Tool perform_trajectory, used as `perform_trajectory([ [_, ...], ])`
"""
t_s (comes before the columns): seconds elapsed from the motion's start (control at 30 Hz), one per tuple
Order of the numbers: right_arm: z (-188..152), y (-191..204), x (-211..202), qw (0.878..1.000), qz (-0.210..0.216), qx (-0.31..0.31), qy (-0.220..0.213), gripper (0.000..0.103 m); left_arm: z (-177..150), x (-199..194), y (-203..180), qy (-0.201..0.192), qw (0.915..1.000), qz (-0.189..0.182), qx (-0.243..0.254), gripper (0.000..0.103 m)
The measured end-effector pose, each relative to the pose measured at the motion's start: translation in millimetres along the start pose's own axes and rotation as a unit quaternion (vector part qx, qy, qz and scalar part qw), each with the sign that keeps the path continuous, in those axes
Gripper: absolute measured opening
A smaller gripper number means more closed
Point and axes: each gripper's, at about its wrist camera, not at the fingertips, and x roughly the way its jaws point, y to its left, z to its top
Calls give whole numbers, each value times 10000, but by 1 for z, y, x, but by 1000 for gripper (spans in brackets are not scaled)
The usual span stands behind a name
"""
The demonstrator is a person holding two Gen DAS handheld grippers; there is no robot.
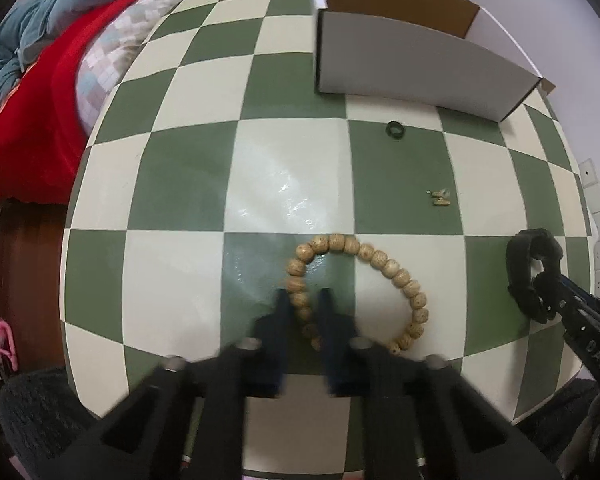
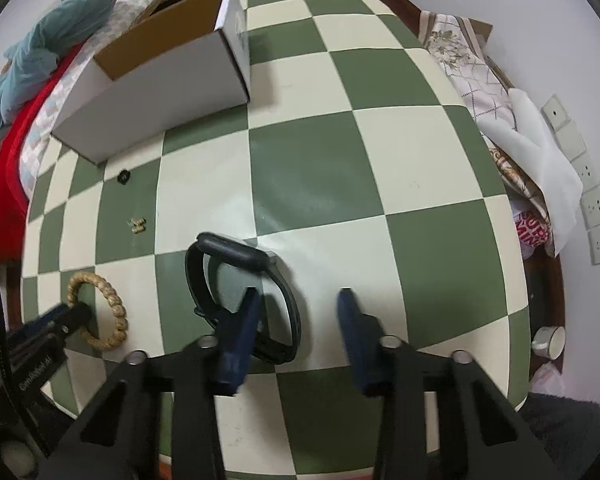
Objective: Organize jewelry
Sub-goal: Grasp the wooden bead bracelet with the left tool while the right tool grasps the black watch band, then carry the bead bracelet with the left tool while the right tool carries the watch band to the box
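A tan wooden bead bracelet [image 1: 380, 260] lies on the green-and-cream checkered table [image 1: 188, 184]. My left gripper [image 1: 305, 300] has its fingers down on either side of the bracelet's left arc, a narrow gap between them, beads in the gap. In the right wrist view the bracelet [image 2: 112, 300] shows at lower left. A black smartwatch [image 2: 228, 256] lies on the table. My right gripper [image 2: 298, 300] is open, its left finger inside the watch band loop, its right finger outside it. A small black ring [image 1: 395, 131] and small gold earrings [image 1: 440, 198] lie further back.
An open white cardboard box [image 1: 412, 64] stands at the back of the table, also in the right wrist view [image 2: 160, 92]. A bed with red and blue fabric [image 1: 32, 92] lies to the left. Folded cloths [image 2: 512, 120] and a cup [image 2: 550, 342] sit at the right.
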Motion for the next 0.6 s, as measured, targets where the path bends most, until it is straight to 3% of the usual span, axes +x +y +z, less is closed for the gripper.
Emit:
perform_trajectory([
  [0.1, -2, 7, 1, 9997, -146, -179, -82, 22, -2, -1, 0, -71, 10000, 50, -17, 7],
  [0.17, -3, 11, 1, 9994, -175, -279, -106, 8, -4, -2, -1, -109, 9999, 75, -32, 7],
  [0.23, -4, 14, 1, 9993, -173, -323, -119, 4, -5, -2, -1, -124, 9999, 90, -12, 7],
  [0.4, -7, 13, -5, 9993, -61, -268, -237, 4, -7, -10, -1, -273, 9996, 59, 18, 6],
  [0.6, -4, 11, -29, 9985, 221, -122, -494, 3, -8, -48, -7, -695, 9975, -88, 80, 6],
])
